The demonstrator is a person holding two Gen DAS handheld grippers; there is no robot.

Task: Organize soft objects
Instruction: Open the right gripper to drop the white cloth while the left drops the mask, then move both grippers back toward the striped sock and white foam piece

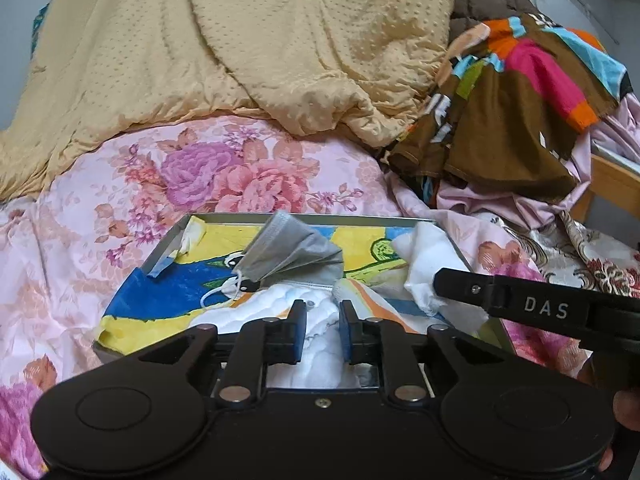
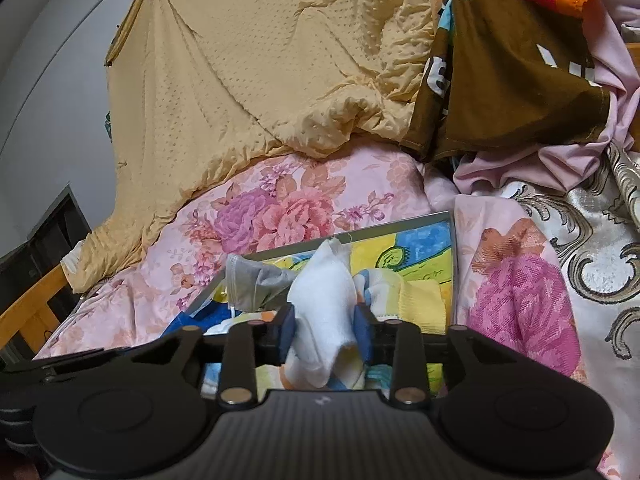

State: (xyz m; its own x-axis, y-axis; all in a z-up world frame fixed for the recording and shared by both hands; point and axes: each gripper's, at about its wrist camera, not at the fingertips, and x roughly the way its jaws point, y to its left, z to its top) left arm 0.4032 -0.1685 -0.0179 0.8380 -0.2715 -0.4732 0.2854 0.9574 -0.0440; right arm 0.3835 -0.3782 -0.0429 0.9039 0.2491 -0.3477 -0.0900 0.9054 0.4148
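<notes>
Bed (image 1: 60, 248) w/ pink floral sheet fills both views; big tan dotted quilt (image 1: 248, 40) heaped across the far side, multicolour brown/pink/orange cloth (image 1: 520, 92) piled far right, cream brocade fabric (image 2: 600, 256) at the right edge. Near centre on the sheet sits a shallow metal tray (image 1: 176, 236), lined w/ a blue-yellow printed cloth (image 1: 168, 300). In the tray: white cloth (image 1: 432, 264) bunched along the right side and spreading toward the near edge, and a grey pleated face mask (image 1: 296, 252) w/ white ear loops lying left of centre. Left gripper (image 1: 322, 312) hangs low over the tray's near edge, jaws a little apart, white cloth seen in the gap below them; pads don't look to press on it. Right gripper (image 2: 325, 320) comes in from the right, jaws part-way apart w/ a fold of the white cloth standing up between them; cloth touches the blue pads (image 2: 289, 334), but can't tell if it's truly pinched or just resting there. Small yellow ribbed piece (image 2: 420, 304) lies in the tray right of that fold.
</notes>
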